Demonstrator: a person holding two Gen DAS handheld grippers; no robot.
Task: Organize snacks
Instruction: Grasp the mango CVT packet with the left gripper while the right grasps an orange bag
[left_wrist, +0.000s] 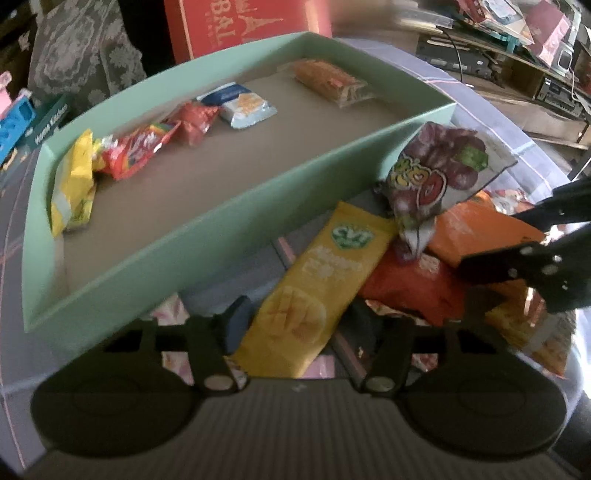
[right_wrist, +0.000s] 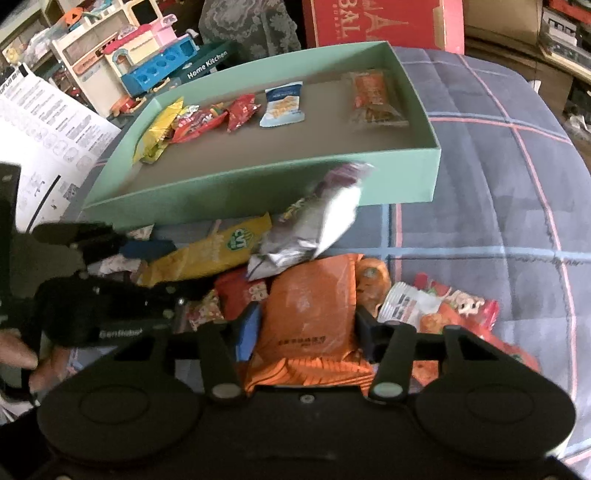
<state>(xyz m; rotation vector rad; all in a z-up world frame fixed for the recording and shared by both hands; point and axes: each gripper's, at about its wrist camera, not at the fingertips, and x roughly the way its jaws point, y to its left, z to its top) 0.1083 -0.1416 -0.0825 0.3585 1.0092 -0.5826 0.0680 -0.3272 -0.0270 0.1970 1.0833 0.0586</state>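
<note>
A green tray holds several snack packets along its far side. In front of it lies a pile of snacks. My left gripper is open around a yellow mango bar, which also shows in the right wrist view. My right gripper is open around an orange packet that also shows in the left wrist view. A purple grape pouch stands tilted against the tray's front wall.
The tray and the pile rest on a grey plaid cloth. A red box stands behind the tray. A toy kitchen set and a printed sheet lie to the left. Shelves with clutter stand at the right.
</note>
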